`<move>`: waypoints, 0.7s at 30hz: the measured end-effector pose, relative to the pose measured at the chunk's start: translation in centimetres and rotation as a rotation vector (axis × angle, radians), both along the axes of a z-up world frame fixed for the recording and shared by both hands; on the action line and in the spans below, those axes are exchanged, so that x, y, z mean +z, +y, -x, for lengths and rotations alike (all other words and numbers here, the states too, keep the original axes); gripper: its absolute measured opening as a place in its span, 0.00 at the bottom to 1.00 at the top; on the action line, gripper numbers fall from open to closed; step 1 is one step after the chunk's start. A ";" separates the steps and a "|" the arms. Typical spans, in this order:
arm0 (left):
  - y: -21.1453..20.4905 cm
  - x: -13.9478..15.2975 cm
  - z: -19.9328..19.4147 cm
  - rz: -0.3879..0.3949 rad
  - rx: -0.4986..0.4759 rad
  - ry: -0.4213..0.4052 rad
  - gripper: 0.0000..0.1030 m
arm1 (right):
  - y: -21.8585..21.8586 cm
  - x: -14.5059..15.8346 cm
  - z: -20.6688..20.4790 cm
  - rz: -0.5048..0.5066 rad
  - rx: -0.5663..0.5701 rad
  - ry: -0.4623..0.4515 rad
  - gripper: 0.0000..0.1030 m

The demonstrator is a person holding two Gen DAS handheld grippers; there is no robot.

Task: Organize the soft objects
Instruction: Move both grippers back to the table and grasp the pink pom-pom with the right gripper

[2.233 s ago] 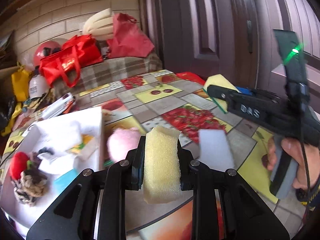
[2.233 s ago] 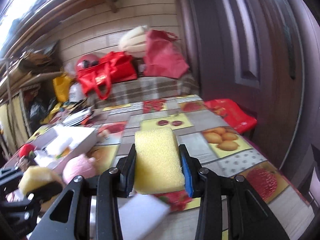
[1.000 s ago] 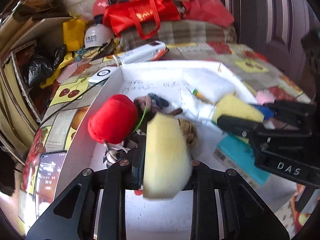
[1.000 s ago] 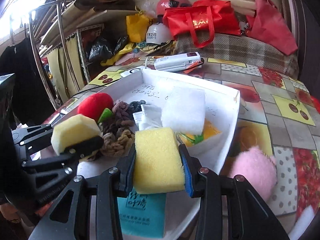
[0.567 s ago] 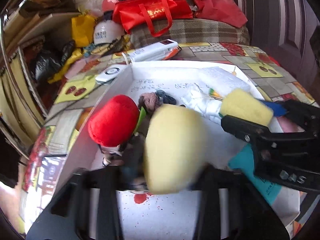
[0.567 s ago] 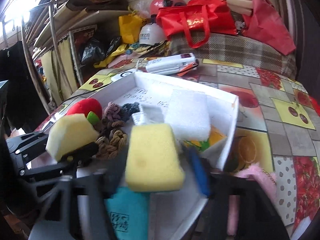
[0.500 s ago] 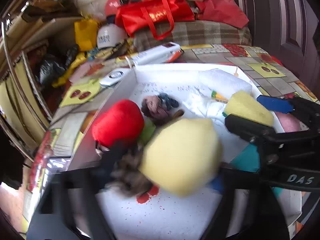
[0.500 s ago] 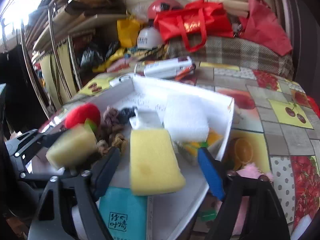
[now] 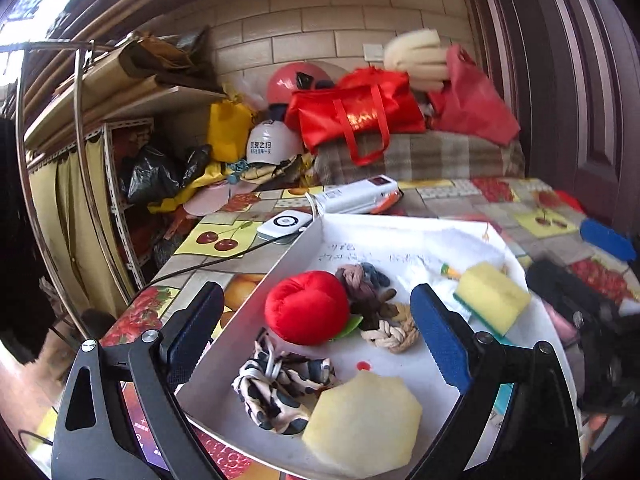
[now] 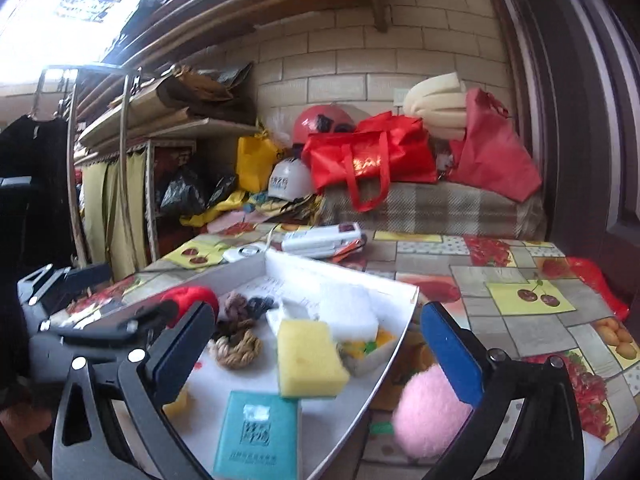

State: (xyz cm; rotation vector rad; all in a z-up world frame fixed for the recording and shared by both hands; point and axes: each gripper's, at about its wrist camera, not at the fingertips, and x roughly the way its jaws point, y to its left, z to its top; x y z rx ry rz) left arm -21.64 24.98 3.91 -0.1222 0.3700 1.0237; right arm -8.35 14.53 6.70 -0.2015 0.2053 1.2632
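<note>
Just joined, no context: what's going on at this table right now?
A person with a gripper in each hand is sorting soft things into a white box. Both grippers have just been opening, with nothing between the jaws: the left gripper dropped a pale sponge, the right gripper a yellow sponge. A pink pompom lies outside on the table.

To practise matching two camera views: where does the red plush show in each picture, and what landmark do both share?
Left wrist: the red plush sits mid-frame in the white tray, between the open fingers.
Right wrist: red plush at left of centre, partly hidden behind a finger.
Shared landmark: the rope knot beside it.
</note>
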 end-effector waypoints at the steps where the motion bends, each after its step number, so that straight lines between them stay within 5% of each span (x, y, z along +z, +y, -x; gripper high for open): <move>1: 0.1 0.1 0.4 0.001 0.002 -0.017 0.92 | -0.3 0.0 0.1 0.003 -0.006 0.001 1.00; 11: -0.6 0.4 1.2 -0.012 -0.027 -0.078 0.92 | -10.0 0.0 -8.5 0.037 -0.384 0.092 1.00; 15: -1.4 0.4 1.1 0.033 -0.085 -0.127 0.92 | -11.9 -0.6 -13.3 0.048 -0.391 0.275 1.00; 21: -4.2 0.7 -0.8 0.016 -0.174 -0.118 0.92 | -7.2 -1.1 -10.6 0.121 -0.272 0.252 1.00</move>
